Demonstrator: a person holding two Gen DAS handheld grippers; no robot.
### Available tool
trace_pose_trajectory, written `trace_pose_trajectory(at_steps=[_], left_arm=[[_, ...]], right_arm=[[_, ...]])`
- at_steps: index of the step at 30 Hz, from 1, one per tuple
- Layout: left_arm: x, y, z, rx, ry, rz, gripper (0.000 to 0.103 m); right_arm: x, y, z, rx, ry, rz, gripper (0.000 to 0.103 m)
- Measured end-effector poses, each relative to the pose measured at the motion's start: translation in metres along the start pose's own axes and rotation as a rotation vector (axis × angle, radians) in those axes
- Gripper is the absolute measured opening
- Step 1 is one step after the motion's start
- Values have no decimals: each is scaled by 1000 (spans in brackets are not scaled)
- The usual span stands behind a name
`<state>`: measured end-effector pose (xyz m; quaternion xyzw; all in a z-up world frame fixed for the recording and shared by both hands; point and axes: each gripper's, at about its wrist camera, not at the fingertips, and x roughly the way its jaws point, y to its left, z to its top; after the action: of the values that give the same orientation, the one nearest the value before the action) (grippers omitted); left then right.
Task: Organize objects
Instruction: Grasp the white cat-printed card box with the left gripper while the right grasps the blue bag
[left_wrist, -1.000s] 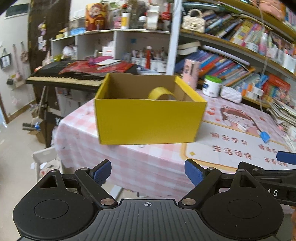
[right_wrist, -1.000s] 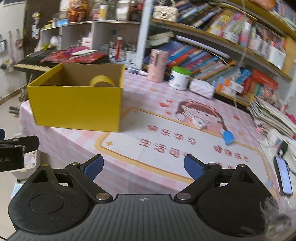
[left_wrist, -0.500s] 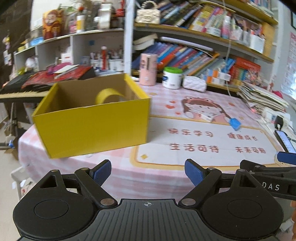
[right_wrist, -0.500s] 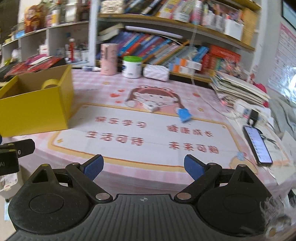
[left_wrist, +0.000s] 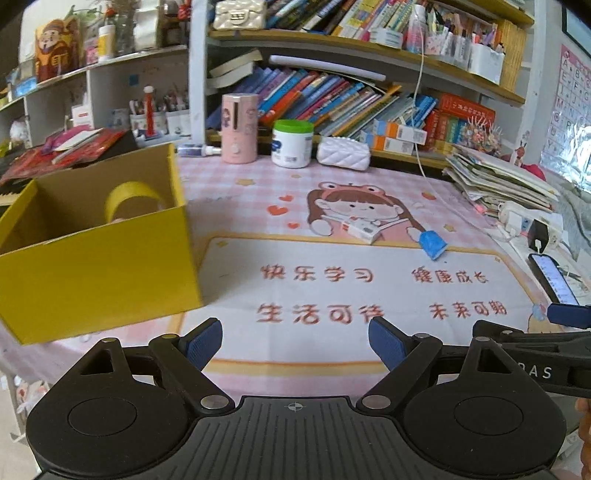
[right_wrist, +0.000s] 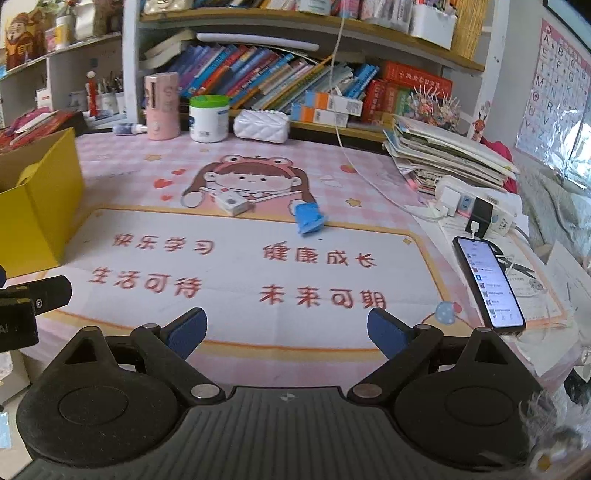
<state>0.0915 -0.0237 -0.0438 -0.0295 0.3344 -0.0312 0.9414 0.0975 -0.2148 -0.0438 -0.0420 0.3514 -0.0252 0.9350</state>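
Note:
A yellow cardboard box (left_wrist: 99, 273) stands on the left of the table with a roll of yellow tape (left_wrist: 129, 197) inside; its corner shows in the right wrist view (right_wrist: 48, 206). A small white box (left_wrist: 360, 230) (right_wrist: 231, 203) and a small blue object (left_wrist: 432, 243) (right_wrist: 308, 219) lie on the cartoon desk mat (left_wrist: 332, 288) (right_wrist: 236, 266). My left gripper (left_wrist: 295, 341) is open and empty above the mat's near edge. My right gripper (right_wrist: 286, 330) is open and empty, to the right of the left one.
A pink canister (left_wrist: 238, 127), a white jar with green lid (left_wrist: 291, 142) and a white quilted pouch (left_wrist: 343, 153) stand at the back before bookshelves. A phone (right_wrist: 487, 280), power strip (right_wrist: 476, 206) and paper stack (right_wrist: 447, 151) lie at the right.
Both grippers have swung right, from facing the yellow box to facing the mat's middle with the white box and blue object. Both stayed open and empty.

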Motion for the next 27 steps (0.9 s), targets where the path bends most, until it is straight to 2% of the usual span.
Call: trace_pose_trajectory(at_steps=[19, 27], left_arm=[[81, -43, 48, -72, 35, 77, 88], [117, -54, 69, -77, 48, 105, 88]], right_arm=[[111, -42, 65, -79, 53, 124, 91], [175, -56, 90, -72, 71, 147, 76]])
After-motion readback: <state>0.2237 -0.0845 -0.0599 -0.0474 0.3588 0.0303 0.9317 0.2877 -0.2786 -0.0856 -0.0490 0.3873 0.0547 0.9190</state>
